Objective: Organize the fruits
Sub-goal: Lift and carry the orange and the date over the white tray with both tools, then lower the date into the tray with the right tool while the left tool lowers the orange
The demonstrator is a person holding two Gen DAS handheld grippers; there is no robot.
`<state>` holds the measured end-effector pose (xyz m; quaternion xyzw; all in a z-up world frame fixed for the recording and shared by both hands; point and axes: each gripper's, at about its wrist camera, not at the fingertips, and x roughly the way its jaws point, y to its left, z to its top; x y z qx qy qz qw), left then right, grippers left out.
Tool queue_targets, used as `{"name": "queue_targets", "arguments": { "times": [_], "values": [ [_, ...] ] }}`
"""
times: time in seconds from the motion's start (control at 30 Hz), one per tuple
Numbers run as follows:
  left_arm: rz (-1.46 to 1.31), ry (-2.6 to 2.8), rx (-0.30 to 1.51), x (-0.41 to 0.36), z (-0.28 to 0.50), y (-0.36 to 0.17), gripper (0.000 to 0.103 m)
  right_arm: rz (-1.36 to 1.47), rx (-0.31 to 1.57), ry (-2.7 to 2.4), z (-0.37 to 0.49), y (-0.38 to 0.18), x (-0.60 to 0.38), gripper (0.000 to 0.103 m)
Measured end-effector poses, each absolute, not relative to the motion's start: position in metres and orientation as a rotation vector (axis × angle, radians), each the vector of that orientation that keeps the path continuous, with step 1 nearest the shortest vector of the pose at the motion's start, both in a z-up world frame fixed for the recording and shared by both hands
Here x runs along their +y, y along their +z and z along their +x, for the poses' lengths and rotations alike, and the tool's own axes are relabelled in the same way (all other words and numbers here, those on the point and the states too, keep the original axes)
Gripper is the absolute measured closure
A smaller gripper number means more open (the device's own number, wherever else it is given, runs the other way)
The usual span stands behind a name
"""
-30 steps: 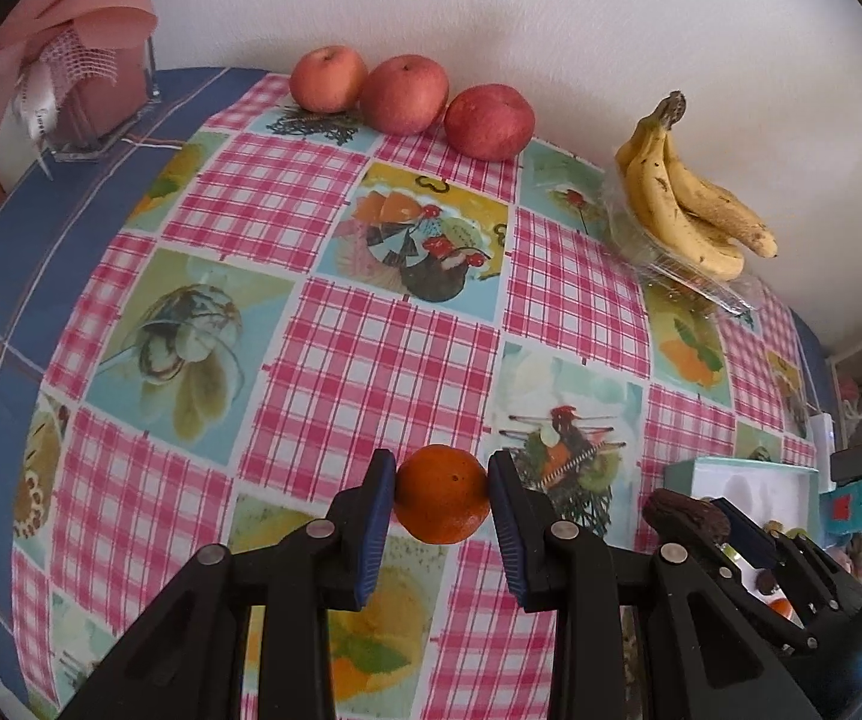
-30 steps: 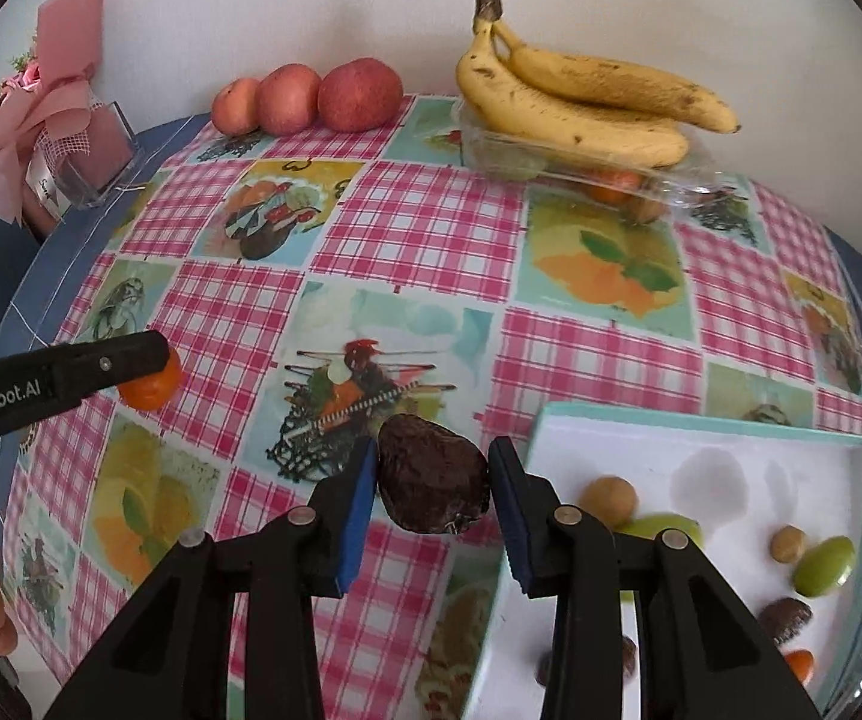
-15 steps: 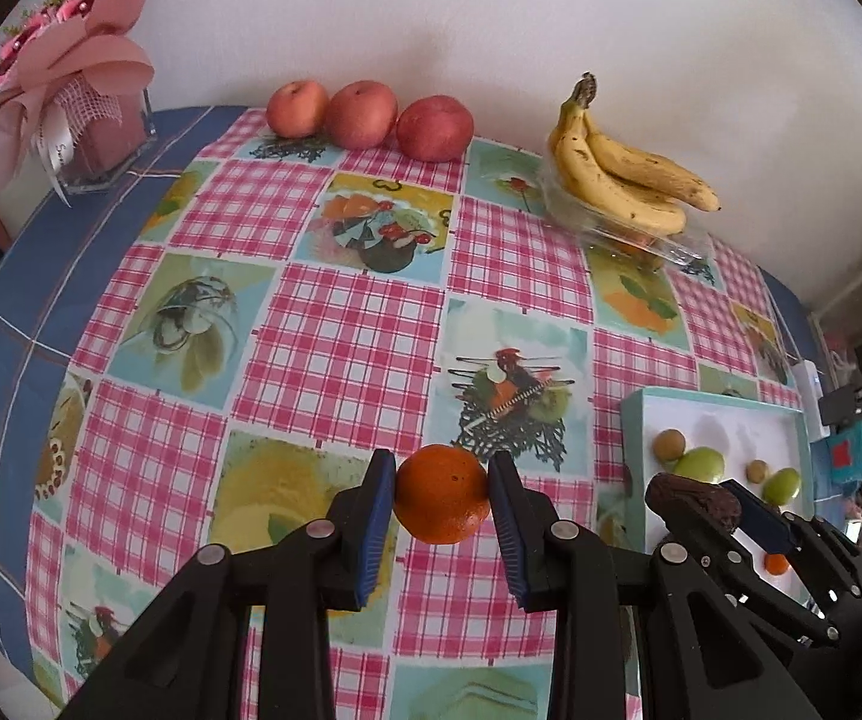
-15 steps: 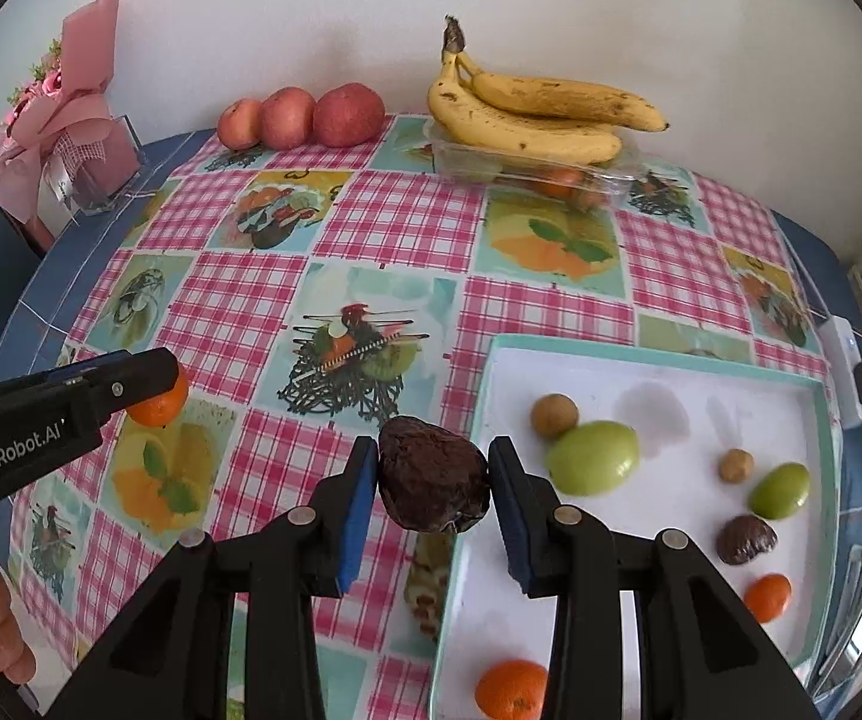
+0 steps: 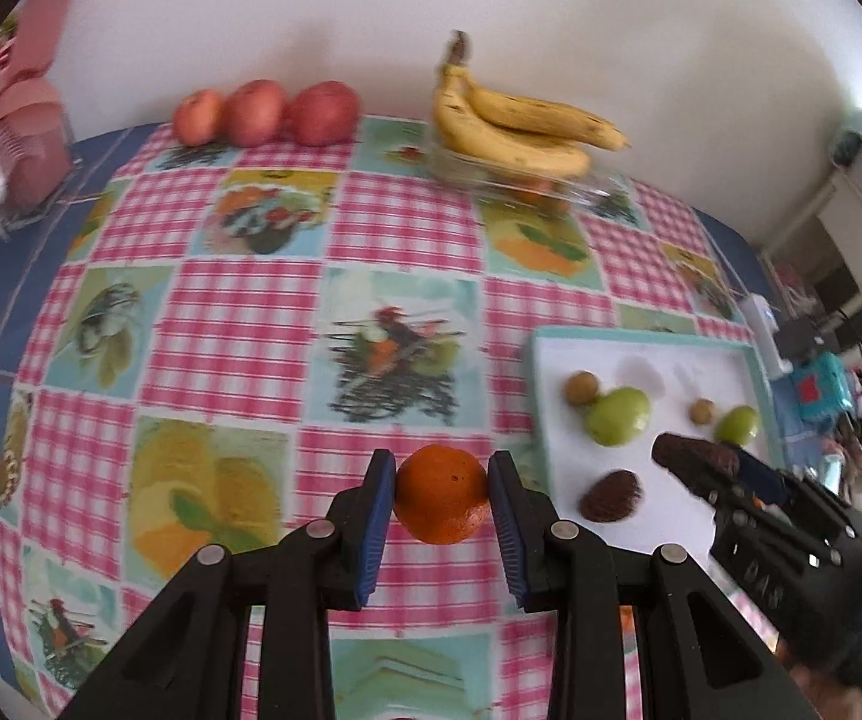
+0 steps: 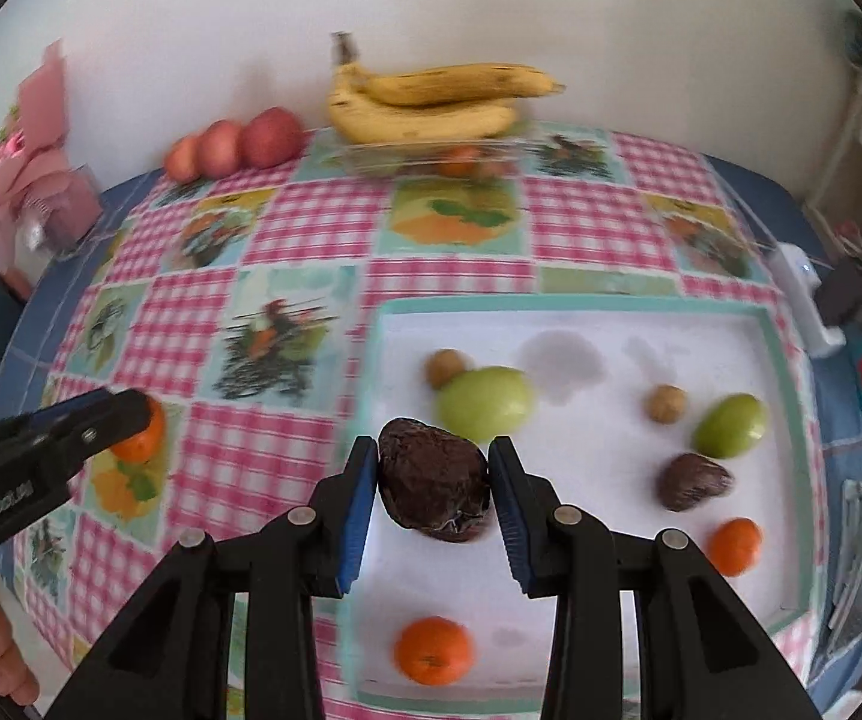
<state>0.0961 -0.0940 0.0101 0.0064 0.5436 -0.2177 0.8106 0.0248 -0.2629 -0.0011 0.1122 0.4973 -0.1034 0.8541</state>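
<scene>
My left gripper point(image 5: 442, 501) is shut on an orange tangerine point(image 5: 442, 501) and holds it above the checked tablecloth, just left of the white tray point(image 5: 641, 342). My right gripper point(image 6: 433, 495) is shut on a dark wrinkled fruit point(image 6: 433, 495) and holds it over the tray's point(image 6: 581, 324) left part. The tray holds two green fruits point(image 6: 485, 402), two small brown ones point(image 6: 665, 403), a dark wrinkled fruit point(image 6: 694, 480) and two tangerines point(image 6: 433, 650). The left gripper with its tangerine point(image 6: 141, 435) shows at the left of the right wrist view.
Three red apples point(image 5: 263, 111) line the wall at the back. A banana bunch point(image 5: 521, 126) lies on a clear plastic box point(image 5: 575, 195). A pink gift box point(image 5: 17, 138) stands at the far left. Clutter and cables point(image 5: 815, 360) lie right of the tray.
Both grippers have moved right and pulled back, each still holding its fruit. The right gripper is now over the tray; the left has come up beside the tray's left edge.
</scene>
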Motion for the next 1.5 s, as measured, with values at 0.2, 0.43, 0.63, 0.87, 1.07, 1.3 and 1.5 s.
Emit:
{"name": "queue_targets", "arguments": {
  "times": [0.2, 0.43, 0.63, 0.87, 1.07, 1.3, 1.5],
  "values": [
    [0.037, -0.574, 1.193, -0.129, 0.081, 0.007, 0.069, 0.311, 1.02, -0.345, -0.002, -0.001, -0.314, 0.063],
    [0.108, -0.671, 1.205, -0.167, 0.058, 0.004, 0.069, 0.365, 0.991, -0.44, -0.026, 0.001, -0.354, 0.063],
    [0.147, -0.705, 1.229, -0.184, 0.048, -0.003, 0.069, 0.382, 0.965, -0.478, -0.041, 0.008, -0.369, 0.063],
    [0.195, -0.705, 1.255, -0.193, 0.042, -0.017, 0.069, 0.386, 0.971, -0.473, -0.044, 0.008, -0.368, 0.063],
    [0.228, -0.694, 1.288, -0.196, 0.041, -0.029, 0.069, 0.399, 0.988, -0.457, -0.045, -0.001, -0.364, 0.063],
    [0.251, -0.69, 1.303, -0.201, 0.041, -0.037, 0.069, 0.398, 1.019, -0.43, -0.042, -0.014, -0.357, 0.063],
    [0.253, -0.682, 1.325, -0.203, 0.046, -0.045, 0.069, 0.383, 1.05, -0.433, -0.041, -0.021, -0.354, 0.063]
  ]
}}
